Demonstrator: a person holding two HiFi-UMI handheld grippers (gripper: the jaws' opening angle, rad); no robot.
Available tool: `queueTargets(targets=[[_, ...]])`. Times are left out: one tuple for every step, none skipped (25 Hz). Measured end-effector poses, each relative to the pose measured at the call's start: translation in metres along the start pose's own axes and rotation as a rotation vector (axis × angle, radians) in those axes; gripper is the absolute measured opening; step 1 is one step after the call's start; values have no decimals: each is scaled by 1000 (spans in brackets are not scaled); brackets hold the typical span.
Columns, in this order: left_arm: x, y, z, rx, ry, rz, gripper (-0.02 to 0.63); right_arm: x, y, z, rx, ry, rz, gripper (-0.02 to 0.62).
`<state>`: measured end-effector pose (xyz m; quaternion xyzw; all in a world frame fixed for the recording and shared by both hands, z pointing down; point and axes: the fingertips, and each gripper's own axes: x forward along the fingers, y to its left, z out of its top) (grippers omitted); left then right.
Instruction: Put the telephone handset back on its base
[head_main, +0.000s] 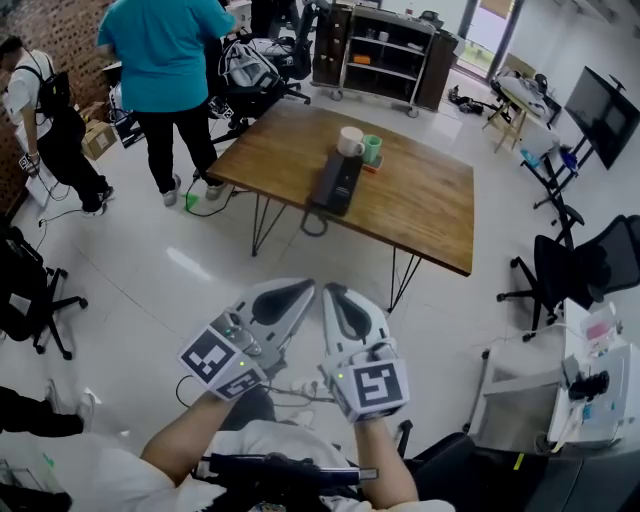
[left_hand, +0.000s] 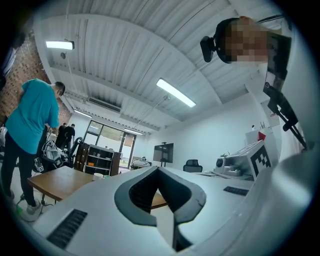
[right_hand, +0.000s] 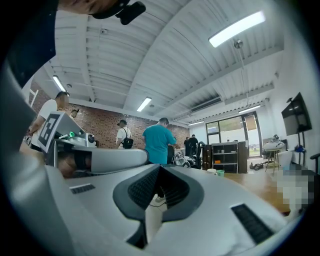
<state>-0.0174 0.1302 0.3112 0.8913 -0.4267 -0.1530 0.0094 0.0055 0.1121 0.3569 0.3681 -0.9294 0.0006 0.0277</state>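
No text, label, brand or number is legible anywhere.

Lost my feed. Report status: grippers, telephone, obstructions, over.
Left gripper, right gripper both shut, empty, well short of the table. Telephone on table beside white mug, untouched; cradled or not, cannot tell. No obstruction seen on the way.

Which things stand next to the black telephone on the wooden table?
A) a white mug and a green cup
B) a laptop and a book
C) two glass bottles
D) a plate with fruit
A: the head view shows a white mug and a green cup at the far end of the telephone on the wooden table.
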Motion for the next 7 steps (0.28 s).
queueTargets(targets=[[-1,1,1,0,-1,2,5,1,2,0,5,-5,-1,3],[-2,2,1,-1,-2,4,5,1,3,0,7,-7,-1,3],[-3,2,1,-4,-3,5,5,1,3,0,4,-5,0,3],[-2,3,0,-7,-4,5,5,0,4,-1,-2,-3,1,3],[-2,2,0,-10,-6,3,5,0,3,0,-6,-4,2,3],[-1,2,1,-11,-9,0,5,0,3,0,-7,-8,2,3],[-1,1,1,-13,-12,-2,5,0,2,1,-7,-13,2,3]])
